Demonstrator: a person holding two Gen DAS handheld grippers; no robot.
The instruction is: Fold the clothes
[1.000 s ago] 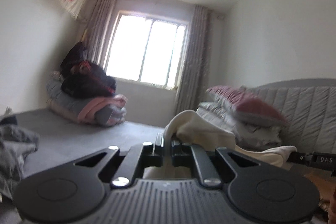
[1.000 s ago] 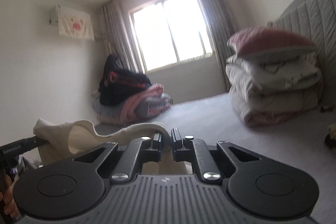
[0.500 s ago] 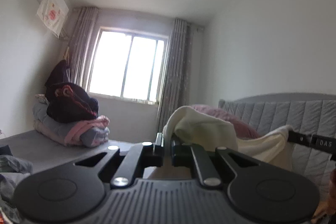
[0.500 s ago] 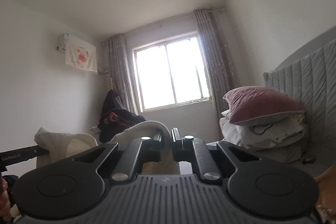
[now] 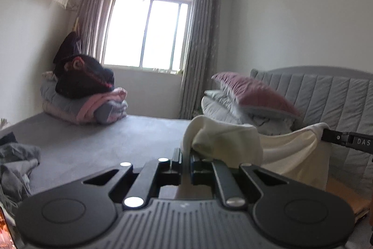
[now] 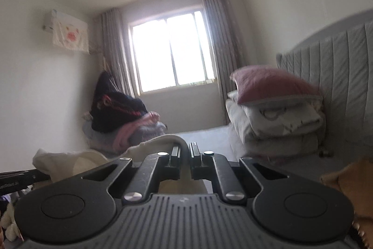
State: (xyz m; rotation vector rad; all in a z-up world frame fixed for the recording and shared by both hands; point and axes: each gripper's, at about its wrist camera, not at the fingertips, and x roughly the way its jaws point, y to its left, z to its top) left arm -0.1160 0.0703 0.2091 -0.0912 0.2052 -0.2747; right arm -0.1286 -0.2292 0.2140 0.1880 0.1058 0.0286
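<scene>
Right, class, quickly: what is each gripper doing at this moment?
Left gripper: shut on the cream garment.
Right gripper: shut on the same cream garment, at another part of its edge.

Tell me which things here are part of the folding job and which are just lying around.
Part of the job:
cream garment, held up between both grippers
left gripper
right gripper

Lying about:
pink pillow
folded quilts
dark clothes heap
grey clothes
headboard
</scene>
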